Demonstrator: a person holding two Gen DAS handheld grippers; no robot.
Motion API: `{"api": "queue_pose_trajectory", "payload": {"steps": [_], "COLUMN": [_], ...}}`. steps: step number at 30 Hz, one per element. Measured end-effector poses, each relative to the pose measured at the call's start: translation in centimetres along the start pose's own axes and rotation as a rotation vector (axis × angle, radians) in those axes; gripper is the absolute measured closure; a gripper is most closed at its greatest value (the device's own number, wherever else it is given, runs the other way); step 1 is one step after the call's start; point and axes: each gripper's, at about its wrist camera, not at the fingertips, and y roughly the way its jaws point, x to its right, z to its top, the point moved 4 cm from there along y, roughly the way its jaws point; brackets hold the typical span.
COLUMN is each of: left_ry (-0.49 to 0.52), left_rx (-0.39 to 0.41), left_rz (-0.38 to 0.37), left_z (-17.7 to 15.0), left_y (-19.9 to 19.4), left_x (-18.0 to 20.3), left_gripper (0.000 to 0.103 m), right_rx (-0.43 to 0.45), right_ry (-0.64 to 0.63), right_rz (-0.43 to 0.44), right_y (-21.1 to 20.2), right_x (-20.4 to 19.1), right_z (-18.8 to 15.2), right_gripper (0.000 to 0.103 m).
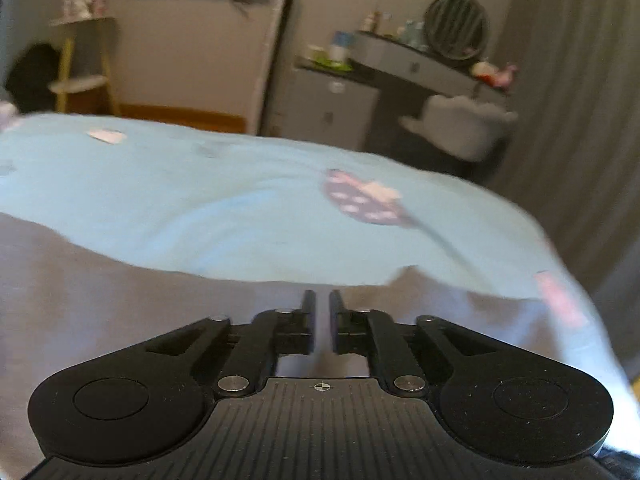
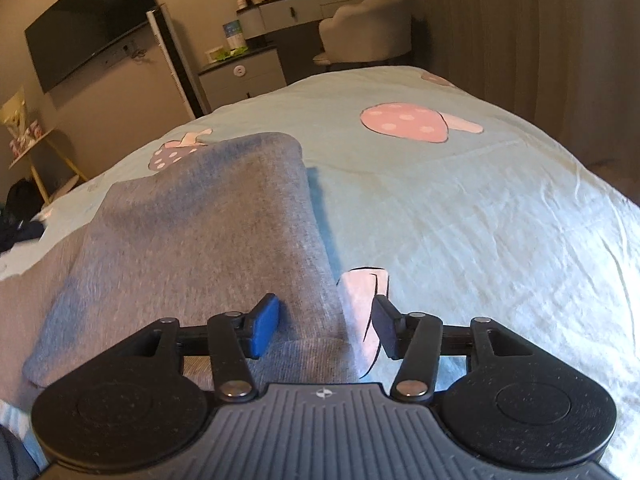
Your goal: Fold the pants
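The grey pants (image 2: 192, 232) lie on the light-blue mushroom-print bedsheet (image 2: 460, 208), filling the lower left of the right wrist view, with their long axis running from the bottom of the frame up toward the centre, where a rounded end sits. Their right-hand edge passes between the pads of the right gripper (image 2: 326, 326), so this hand looks the better placed to take that edge for the next fold. Its jaws stand about half spread, with the left blue pad over the cloth and the right pad over bare sheet; neither is visibly pressing. In the left wrist view the pants (image 1: 120, 300) fill the lower half of the frame beneath the left gripper (image 1: 322, 308), whose fingers are nearly pressed together with only a thin slit between them and nothing visibly pinched.
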Motion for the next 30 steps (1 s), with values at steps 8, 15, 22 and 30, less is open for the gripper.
{"api": "queue_pose_trajectory", "payload": {"steps": [8,15,22,30], "left_ry": [-0.207,-0.317,-0.542,-0.773], "left_rx": [0.049,0.057,0.015,-0.010], "left_rz": [0.101,0.307,0.240,0.154], "left_z": [0.5,-1.6,-4.8,-6.5], "left_y": [-6.8,-11.3,-10.6,-8.0], "left_x": [-9.9,-20.1,-26.1,-29.7], "left_gripper": [0.037,0.025,0.025,0.025], "right_rx": [-0.014,-0.019,0.004,-0.005], "right_ry": [0.019,0.056,0.071,0.072], "right_rz": [-0.011,0.000,-0.004,-0.026], "right_y": [0.1,-0.2,-1.5,-1.2], "right_x": [0.3,0.6,0.6,0.7], "right_z": [0.0,0.1,0.3,0.4], "right_gripper": [0.043,0.042,0.039,0.038]}}
